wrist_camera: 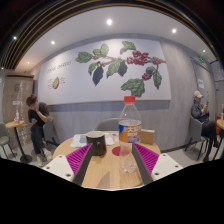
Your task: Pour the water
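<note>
A clear plastic water bottle [128, 128] with a red cap and a red-and-blue label stands upright on the round wooden table [100, 172]. It is between my fingers, close to the right one. A black cup [96, 144] stands on the table just ahead of the fingers, left of the bottle. A red round thing [118, 151] lies on the table behind the bottle's base. My gripper [108, 166] is open, with the pink pads [68, 161] spread wide. A broad gap lies between the left pad and the bottle.
A small tan box [148, 137] and white papers [80, 140] sit at the table's far side. A chair back [108, 125] stands beyond. A person [38, 120] sits at a side table to the left, and another person [200, 110] sits on the right. A leaf mural [115, 65] covers the wall.
</note>
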`<state>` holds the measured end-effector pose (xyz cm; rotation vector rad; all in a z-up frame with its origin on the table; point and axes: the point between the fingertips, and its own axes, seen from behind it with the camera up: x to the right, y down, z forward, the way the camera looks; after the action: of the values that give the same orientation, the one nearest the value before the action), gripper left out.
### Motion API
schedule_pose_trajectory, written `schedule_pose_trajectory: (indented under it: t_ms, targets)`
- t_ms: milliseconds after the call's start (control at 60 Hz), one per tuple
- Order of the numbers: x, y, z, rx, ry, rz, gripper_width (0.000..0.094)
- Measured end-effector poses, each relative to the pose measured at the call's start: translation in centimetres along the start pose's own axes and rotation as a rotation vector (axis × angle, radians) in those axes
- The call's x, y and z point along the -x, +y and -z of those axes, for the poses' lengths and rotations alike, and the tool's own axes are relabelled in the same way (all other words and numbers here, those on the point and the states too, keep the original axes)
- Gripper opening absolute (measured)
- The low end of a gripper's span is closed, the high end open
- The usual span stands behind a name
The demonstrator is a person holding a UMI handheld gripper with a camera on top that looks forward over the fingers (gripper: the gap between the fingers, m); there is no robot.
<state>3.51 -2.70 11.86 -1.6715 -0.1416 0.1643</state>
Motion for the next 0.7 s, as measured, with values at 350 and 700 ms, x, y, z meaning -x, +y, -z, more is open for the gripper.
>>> schedule_pose_trajectory:
  t_ms: [350,700]
  targets:
    - [-5.9,-2.4,-7.4,-0.053,0.086,0.026,0.083]
    - [-3.8,-2.2,-7.9,-0.097,0.011,0.045,0.0344]
